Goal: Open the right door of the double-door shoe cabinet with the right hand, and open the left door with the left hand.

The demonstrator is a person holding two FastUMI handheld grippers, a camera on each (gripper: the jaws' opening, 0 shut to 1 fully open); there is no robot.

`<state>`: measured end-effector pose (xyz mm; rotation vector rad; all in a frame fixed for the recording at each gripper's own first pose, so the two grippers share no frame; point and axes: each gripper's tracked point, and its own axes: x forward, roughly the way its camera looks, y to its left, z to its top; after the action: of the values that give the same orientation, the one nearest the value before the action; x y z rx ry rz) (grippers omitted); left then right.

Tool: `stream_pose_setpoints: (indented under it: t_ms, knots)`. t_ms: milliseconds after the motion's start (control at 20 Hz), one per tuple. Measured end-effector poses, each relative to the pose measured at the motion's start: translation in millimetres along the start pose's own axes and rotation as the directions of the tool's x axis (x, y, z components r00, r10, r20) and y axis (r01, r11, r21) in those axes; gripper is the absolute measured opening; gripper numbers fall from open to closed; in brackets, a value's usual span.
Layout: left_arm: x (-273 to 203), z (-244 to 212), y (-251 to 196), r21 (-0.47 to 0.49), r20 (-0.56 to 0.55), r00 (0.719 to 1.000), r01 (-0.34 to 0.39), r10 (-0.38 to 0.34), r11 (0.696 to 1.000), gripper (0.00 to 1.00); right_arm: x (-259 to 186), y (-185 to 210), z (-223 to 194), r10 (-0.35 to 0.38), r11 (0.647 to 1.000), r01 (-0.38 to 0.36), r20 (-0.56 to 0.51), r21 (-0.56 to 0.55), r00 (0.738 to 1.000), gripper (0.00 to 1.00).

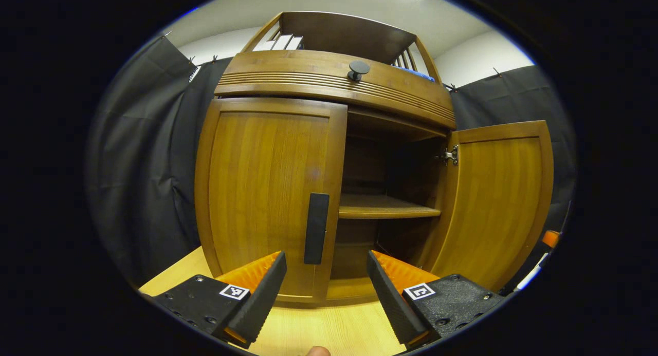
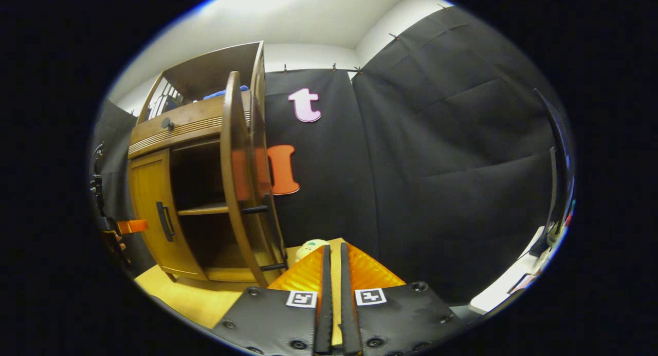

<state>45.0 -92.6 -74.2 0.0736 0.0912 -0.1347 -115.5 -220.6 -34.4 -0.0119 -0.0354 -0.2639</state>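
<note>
left gripper (image 1: 326, 286): fingers spread wide apart, holding nothing, low over the light wooden tabletop (image 1: 329, 330), just in front of the cabinet's base. a fingertip (image 1: 317, 351) of the holding hand shows at the bottom edge.

right gripper (image 2: 332, 294): fingers drawn nearly together with a thin slit between them, nothing clamped, off to the right of the cabinet and facing the black cloth wall (image 2: 437, 166).

small pale round object (image 2: 311, 247): on the tabletop just beyond the right gripper's fingers, beside the open door; too small to identify.

shoe cabinet (image 1: 329, 83): brown wood, standing on the tabletop. left door (image 1: 270, 191) closed, its dark vertical handle (image 1: 316, 227) near the inner edge, between and above the left gripper's fingers. right door (image 1: 496, 197) swung open, hinge (image 1: 448, 155) visible at its top. inner shelf (image 1: 385, 209) exposed and bare. round dark knob (image 1: 357, 69) on the drawer front above the doors. open rack on top, holding pale and blue items.
</note>
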Motion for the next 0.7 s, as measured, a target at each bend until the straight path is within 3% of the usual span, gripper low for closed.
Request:
stream_pose_setpoints:
  t_ms: [50, 100, 300, 350, 400, 450, 500, 550, 600, 650, 700]
  knots:
    - [10.6, -1.7, 0.1, -0.002, -0.001, 1.0, -0.004, 0.004, 1.0, 0.92, 1.1, -5.7, 1.4, -0.011, 1.0, 0.011, 0.004, -0.003, 1.0, 0.07]
    - [18.0, -3.0, 1.6, -0.006, -0.002, 1.0, -0.007, 0.007, 1.0, 0.92, 0.5, -7.7, 4.4, -0.014, 1.0, 0.014, 0.011, 0.0, 1.0, 0.18]
    - [46.1, -5.3, 4.7, -0.026, -0.002, 1.0, 0.001, -0.001, 1.0, 0.92, 3.4, -13.5, 8.7, -0.021, 1.0, 0.021, 0.024, -0.002, 0.999, 0.18]
    - [53.7, -5.0, 5.4, -0.025, -0.002, 1.0, -0.001, 0.001, 1.0, 0.92, 4.0, -12.2, 9.1, -0.017, 1.0, 0.017, 0.021, -0.001, 1.0, 0.32]
    - [58.0, -8.7, 6.3, -0.023, -0.002, 1.0, -0.004, 0.004, 1.0, 0.92, 4.6, -12.9, 8.1, -0.018, 1.0, 0.018, 0.019, 0.001, 1.0, 0.31]
    - [62.4, -7.0, 6.1, -0.018, 0.008, 1.0, -0.003, 0.003, 1.0, 0.92, 6.5, -14.1, 7.7, -0.019, 1.0, 0.019, 0.019, 0.004, 1.0, 0.42]
    - [68.8, -3.3, 6.7, -0.013, 0.02, 1.0, -0.006, 0.006, 1.0, 0.92, 6.8, -16.1, 5.4, -0.024, 1.0, 0.024, 0.012, 0.006, 1.0, 0.3]
    - [73.6, -0.6, 7.1, -0.005, 0.032, 0.999, -0.009, 0.009, 1.0, 0.92, 6.7, -16.5, 4.5, -0.022, 1.0, 0.022, 0.006, 0.01, 1.0, 0.3]
    - [78.4, 2.1, 7.0, 0.003, 0.041, 0.999, -0.015, 0.015, 1.0, 0.92, 6.5, -15.3, 1.4, -0.017, 1.0, 0.018, -0.004, 0.013, 1.0, 0.42]
    - [81.3, 2.5, 7.4, 0.012, 0.044, 0.999, -0.019, 0.018, 1.0, 0.92, 8.0, -13.6, -1.1, -0.012, 1.0, 0.012, -0.011, 0.013, 1.0, 0.31]
    - [82.5, 1.4, 10.7, 0.018, 0.045, 0.999, -0.025, 0.024, 1.0, 0.92, 9.2, -11.2, -1.3, -0.003, 1.0, 0.003, -0.015, 0.01, 1.0, 0.42]
